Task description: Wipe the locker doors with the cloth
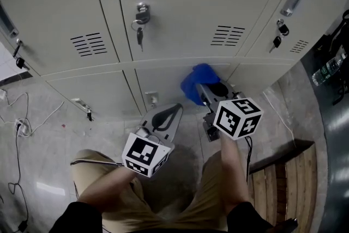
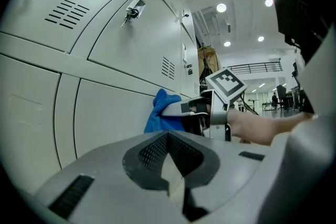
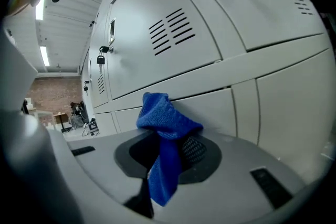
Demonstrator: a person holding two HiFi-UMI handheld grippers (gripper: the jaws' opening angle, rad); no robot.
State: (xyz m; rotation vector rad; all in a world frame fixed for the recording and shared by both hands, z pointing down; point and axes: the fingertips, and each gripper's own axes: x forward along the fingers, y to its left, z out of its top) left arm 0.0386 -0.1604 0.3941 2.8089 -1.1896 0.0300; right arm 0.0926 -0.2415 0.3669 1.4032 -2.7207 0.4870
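Blue cloth (image 3: 167,126) soft, floppy, light (bunches easily, so grip mid-fold); right gripper (image 3: 169,148) clamped on it by top edge of lower locker door (image 3: 215,107); left gripper (image 2: 169,157) closed, empty.

Head view steeply down onto locker doors (image 1: 180,13) from close above; left gripper view low, facing along the row toward the cloth (image 2: 160,113); right gripper view facing back the other way, sharing lower doors and cloth.
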